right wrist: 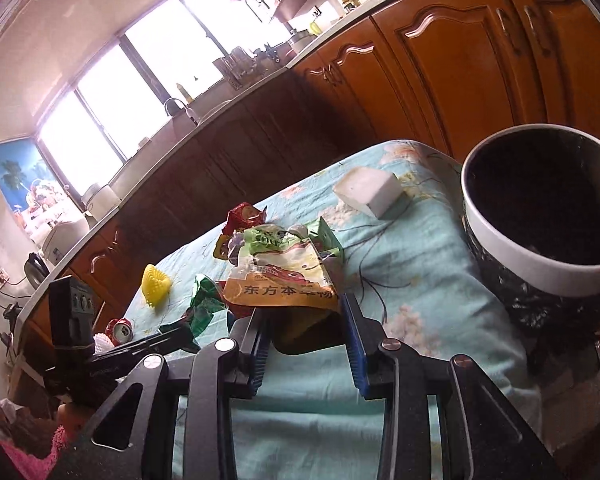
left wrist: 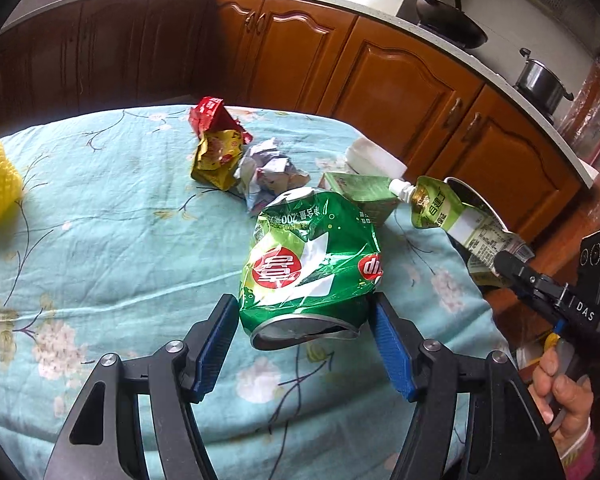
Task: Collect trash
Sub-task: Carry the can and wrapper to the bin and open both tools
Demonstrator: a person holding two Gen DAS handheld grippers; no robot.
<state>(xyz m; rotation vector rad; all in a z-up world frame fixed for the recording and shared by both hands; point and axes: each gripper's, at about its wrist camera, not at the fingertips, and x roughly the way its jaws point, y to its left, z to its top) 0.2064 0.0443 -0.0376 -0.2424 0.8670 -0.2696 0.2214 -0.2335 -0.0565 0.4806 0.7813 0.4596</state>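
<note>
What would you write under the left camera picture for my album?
Left gripper squeezing a crushed green can above the flowery tablecloth.

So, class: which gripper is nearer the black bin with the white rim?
Right. The right gripper, holding a spout pouch, is beside the bin. The left gripper holds a crushed green can farther along the table.

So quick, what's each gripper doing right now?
Left gripper: shut on the crushed green can.
Right gripper: shut on the spouted drink pouch.
</note>
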